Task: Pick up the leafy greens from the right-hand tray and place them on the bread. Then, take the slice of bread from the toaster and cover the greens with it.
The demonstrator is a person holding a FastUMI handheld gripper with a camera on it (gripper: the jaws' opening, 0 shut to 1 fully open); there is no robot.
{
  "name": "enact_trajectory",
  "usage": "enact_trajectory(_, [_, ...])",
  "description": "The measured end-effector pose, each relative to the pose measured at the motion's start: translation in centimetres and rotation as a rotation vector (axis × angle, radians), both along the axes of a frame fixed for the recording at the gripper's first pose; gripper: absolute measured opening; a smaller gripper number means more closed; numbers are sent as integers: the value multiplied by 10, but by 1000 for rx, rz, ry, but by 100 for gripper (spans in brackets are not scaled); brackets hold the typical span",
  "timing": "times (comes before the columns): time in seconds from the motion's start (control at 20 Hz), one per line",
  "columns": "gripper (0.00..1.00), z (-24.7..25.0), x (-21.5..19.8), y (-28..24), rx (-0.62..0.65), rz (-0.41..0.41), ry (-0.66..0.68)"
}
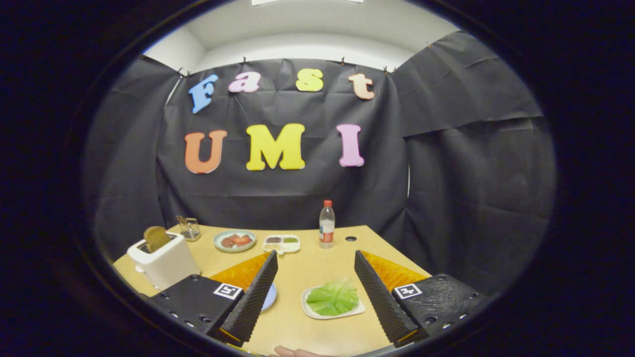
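Observation:
A green leaf of lettuce (333, 296) lies on a small white tray (308, 311) on the wooden table, between my two fingers and nearer the right one. My gripper (315, 296) hangs above the table, open, with nothing held. A white toaster (163, 263) stands beyond the left finger, with a brown bread slice (157, 237) sticking up out of its slot. A pale blue plate (269, 296) peeks out from behind the left finger; what lies on it is hidden.
At the back of the table stand a plate of red food (234, 241), a small divided white dish (281, 243), a clear bottle with a red cap (326, 224) and a small glass holder (189, 227). A fingertip of a person (296, 352) shows at the near table edge.

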State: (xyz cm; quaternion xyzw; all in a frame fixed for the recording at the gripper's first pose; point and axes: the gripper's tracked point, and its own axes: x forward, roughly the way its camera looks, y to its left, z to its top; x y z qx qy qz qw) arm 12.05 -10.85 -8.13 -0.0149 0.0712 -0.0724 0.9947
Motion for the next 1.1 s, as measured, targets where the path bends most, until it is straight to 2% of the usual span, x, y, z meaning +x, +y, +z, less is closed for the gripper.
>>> enact_trajectory(0.3, [96,-81,70,-34,-45,-42,199])
enact_trajectory(0.5, [96,-132,98,-51,-39,-91,335])
enact_trajectory(0.65, [96,-159,104,-45,-55,-59,410])
enact_trajectory(0.9, [96,-200,103,-61,-81,-103,528])
enact_trajectory(1.1, [95,-207,107,-60,-93,-59,557])
